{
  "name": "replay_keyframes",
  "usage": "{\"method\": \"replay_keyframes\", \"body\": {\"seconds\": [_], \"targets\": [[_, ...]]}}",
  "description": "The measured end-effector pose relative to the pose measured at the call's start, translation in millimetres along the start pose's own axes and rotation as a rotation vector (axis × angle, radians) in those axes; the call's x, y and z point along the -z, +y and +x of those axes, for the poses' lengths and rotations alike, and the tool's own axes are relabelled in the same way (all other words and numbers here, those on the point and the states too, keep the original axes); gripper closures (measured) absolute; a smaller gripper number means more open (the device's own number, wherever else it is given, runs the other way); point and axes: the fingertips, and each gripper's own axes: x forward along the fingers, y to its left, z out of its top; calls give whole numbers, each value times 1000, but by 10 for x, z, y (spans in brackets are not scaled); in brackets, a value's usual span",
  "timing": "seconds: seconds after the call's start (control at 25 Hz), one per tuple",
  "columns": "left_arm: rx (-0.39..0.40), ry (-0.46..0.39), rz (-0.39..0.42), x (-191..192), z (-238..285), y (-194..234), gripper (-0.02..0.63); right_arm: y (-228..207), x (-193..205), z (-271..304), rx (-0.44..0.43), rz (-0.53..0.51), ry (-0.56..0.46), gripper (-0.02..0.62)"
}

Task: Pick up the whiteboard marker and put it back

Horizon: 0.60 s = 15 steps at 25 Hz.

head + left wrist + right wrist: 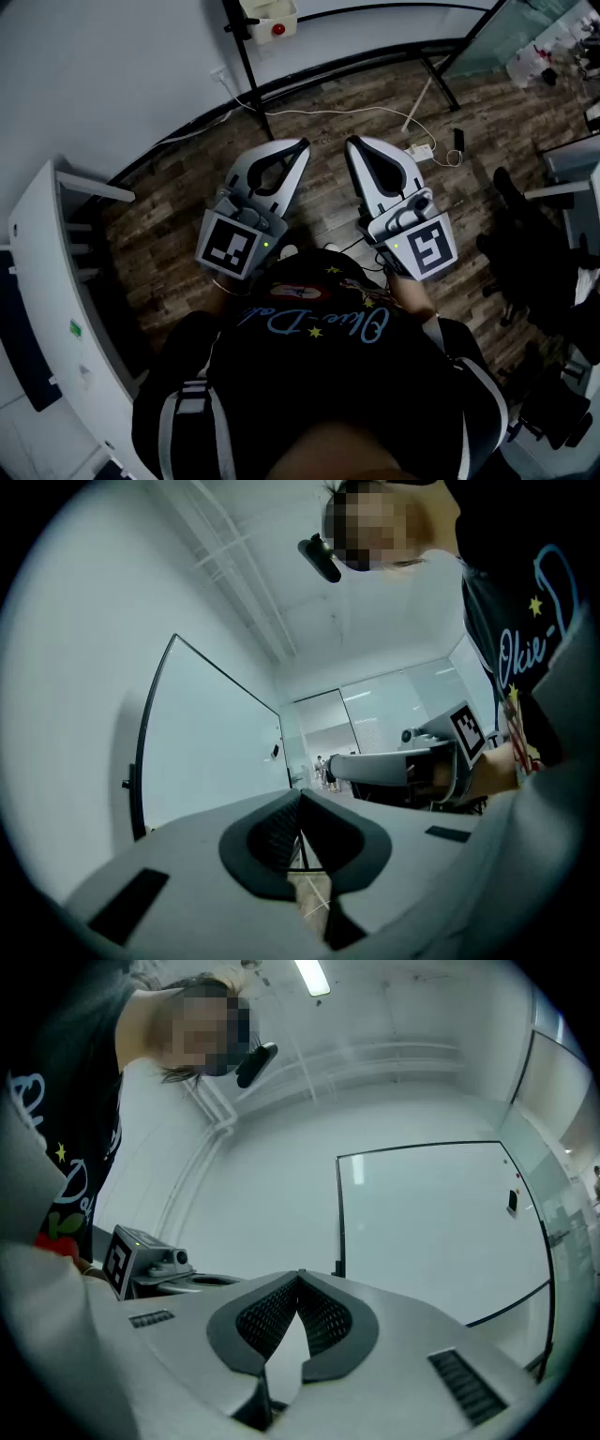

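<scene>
No whiteboard marker shows in any view. In the head view both grippers are held side by side in front of the person's chest, above a wooden floor. My left gripper (301, 144) is shut with nothing between its jaws, and its tips meet in the left gripper view (300, 797). My right gripper (352, 142) is also shut and empty, its tips touching in the right gripper view (300, 1276). A framed whiteboard (211, 733) stands ahead on the left of the left gripper view. The whiteboard (436, 1232) also fills the right of the right gripper view.
Black stand legs (251, 75) rise from the floor ahead of the grippers. A white cable and power strip (420, 150) lie on the floor at the right. White furniture (42, 281) stands at the left, and a dark chair (525, 248) at the right.
</scene>
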Motion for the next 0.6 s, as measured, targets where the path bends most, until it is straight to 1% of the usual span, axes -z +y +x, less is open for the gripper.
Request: {"method": "replay_keyframes", "body": {"seconds": [0.2,0.6], "targets": [[0,0,-5,-8,0,-29,588,-6,-22,-9,1,2,-10,571],[-17,13,9,-33,25,-98,589,-55,-32,-82,-19,27,-21,571]]}}
